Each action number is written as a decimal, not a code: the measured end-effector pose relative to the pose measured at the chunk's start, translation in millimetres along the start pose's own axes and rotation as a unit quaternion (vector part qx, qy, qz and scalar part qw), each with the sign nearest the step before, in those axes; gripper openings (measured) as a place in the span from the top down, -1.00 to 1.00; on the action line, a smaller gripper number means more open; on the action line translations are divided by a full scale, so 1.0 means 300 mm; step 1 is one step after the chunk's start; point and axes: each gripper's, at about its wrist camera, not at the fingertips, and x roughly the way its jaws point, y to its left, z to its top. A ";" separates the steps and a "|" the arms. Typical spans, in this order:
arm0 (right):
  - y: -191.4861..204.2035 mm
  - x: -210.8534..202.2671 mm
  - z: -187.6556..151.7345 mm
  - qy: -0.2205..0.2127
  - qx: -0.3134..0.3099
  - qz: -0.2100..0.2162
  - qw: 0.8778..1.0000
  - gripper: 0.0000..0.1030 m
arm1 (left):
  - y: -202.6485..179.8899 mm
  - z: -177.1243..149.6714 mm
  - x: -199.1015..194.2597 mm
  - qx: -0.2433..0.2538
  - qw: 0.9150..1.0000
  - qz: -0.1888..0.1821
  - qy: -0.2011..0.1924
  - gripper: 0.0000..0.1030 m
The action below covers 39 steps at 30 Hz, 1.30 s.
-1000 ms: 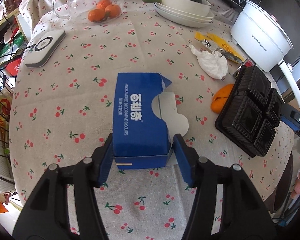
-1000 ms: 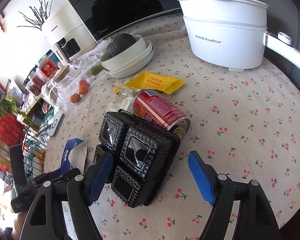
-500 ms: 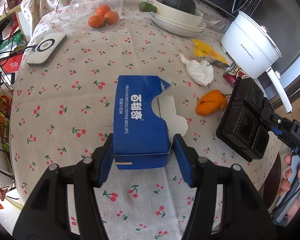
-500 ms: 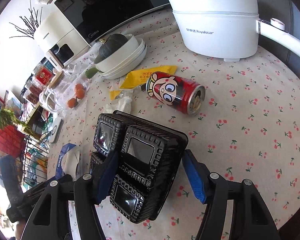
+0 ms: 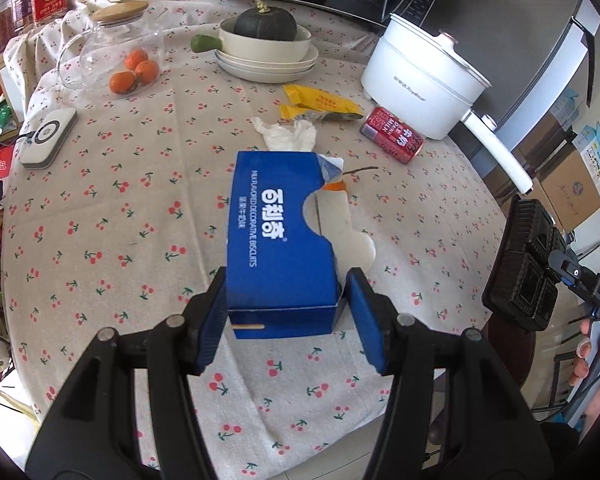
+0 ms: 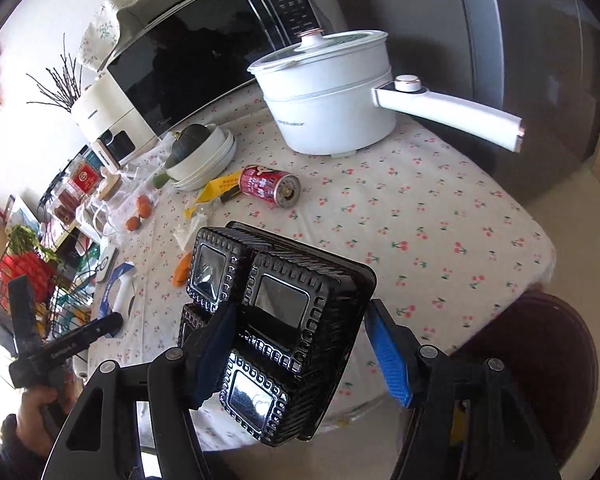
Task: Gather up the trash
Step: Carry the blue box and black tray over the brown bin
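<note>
Jaws of the left gripper (image 5: 286, 312) clamp a blue box (image 5: 278, 240) by its near end; both blue pads press the cardboard sides. Jaws of the right gripper (image 6: 300, 344) hold a black tray (image 6: 276, 320), glossy ribbed plastic with four square cells; the left pad sits on it, the right pad's contact is hard to make out. The box's torn flap hides most of an orange peel (image 5: 334, 186) behind it. The tray's far cell is cut off by the left pad.

Compared with a second ago, both items have come up off the table (image 5: 100, 220): the box floats above the cherry-print cloth, and the tray now hangs past the table's edge. The can (image 5: 392, 140) has rolled to a new spot near the white pot (image 5: 420, 80). A crumpled tissue (image 5: 286, 134) and a yellow wrapper (image 5: 320, 102) lie on the cloth beyond the box.
</note>
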 end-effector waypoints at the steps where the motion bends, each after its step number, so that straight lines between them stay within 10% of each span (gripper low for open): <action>1: -0.025 -0.023 -0.009 -0.003 0.001 -0.006 1.000 -0.31 | -0.021 -0.004 -0.002 0.006 1.000 -0.005 0.000 -0.14; 23: -0.516 -0.223 -0.197 0.015 0.091 -0.090 0.992 -0.33 | -0.678 -0.167 0.121 0.175 0.978 -0.105 0.054 -0.14; 39: -0.656 -0.282 -0.317 0.042 0.093 -0.130 0.986 -0.42 | -0.932 -0.281 0.199 0.245 0.956 -0.144 0.077 -0.15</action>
